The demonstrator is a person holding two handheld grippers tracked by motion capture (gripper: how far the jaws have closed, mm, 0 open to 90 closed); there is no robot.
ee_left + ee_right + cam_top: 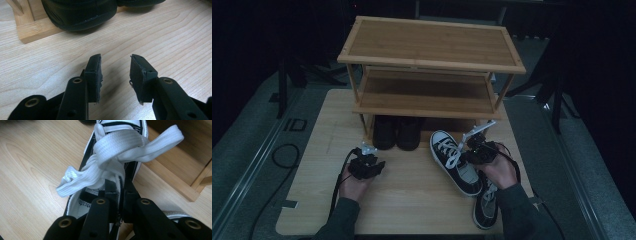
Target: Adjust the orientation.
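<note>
**R gripper pinching sneaker tongue; L gripper idle, jaws spread**

Desk (412, 200) w/ a bamboo shoe rack (430, 55) at 12 o'clock. Pair of black shoes (396, 132) on the rack's bottom tier, toes toward the person.

R gripper (120, 192): jaws pressed together on the tongue of a black-and-white sneaker (117, 135); thin strip of white fabric between the pads. Knotted white laces (117, 152) bunched just above the jaws. In high view, R gripper (473, 150) is at approx 3 o'clock of desk centre, over the sneaker's (456, 162) opening; toe points to 11 o'clock, toward the rack. Can't tell if the sole touches the desk.

Second sneaker (486, 205) at 5 o'clock near desk's front edge, partly under the R forearm, heel end just beside the first sneaker.

L gripper (116, 72): jaws spread, nothing between, bare wood below. In high view, L gripper (366, 165) is at 9 o'clock of desk centre, just in front of the black shoes (80, 12), not touching them.
</note>
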